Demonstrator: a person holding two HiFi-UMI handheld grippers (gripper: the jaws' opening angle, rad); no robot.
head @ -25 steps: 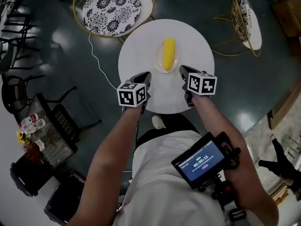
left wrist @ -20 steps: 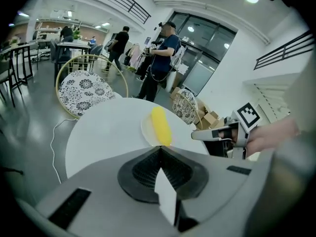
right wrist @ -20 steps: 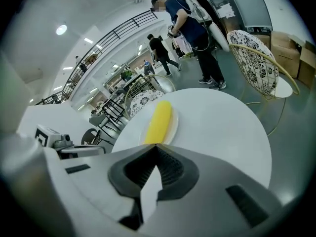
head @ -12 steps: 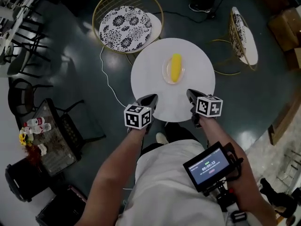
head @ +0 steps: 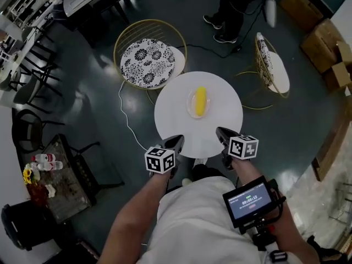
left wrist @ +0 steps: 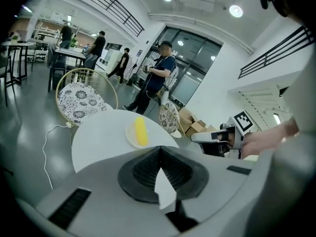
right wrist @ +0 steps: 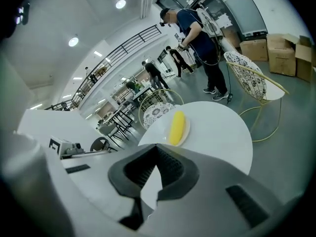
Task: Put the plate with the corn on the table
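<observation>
A yellow corn cob [head: 200,100] lies on a pale plate [head: 191,105] in the middle of the round white table [head: 176,120]. Both grippers hang at the near edge of the table, apart from the plate. My left gripper [head: 178,141] is shut with nothing in it, and so is my right gripper [head: 220,131]. In the left gripper view the corn [left wrist: 141,130] on the plate [left wrist: 130,135] lies beyond the shut left gripper [left wrist: 160,148]. The right gripper view shows the corn [right wrist: 177,127] and plate [right wrist: 186,131] ahead of the shut right gripper [right wrist: 157,147].
A gold-framed chair with a patterned cushion [head: 146,62] stands behind the table on the left, a second one [head: 272,66] on the right. A person [head: 231,10] stands further back. Cardboard boxes [head: 324,54] sit at the right. A white cable [head: 124,114] runs across the floor.
Both grippers have drawn back from the plate to the table's near edge. The view has risen and pulled away, so the table looks smaller. The plate with corn stays put.
</observation>
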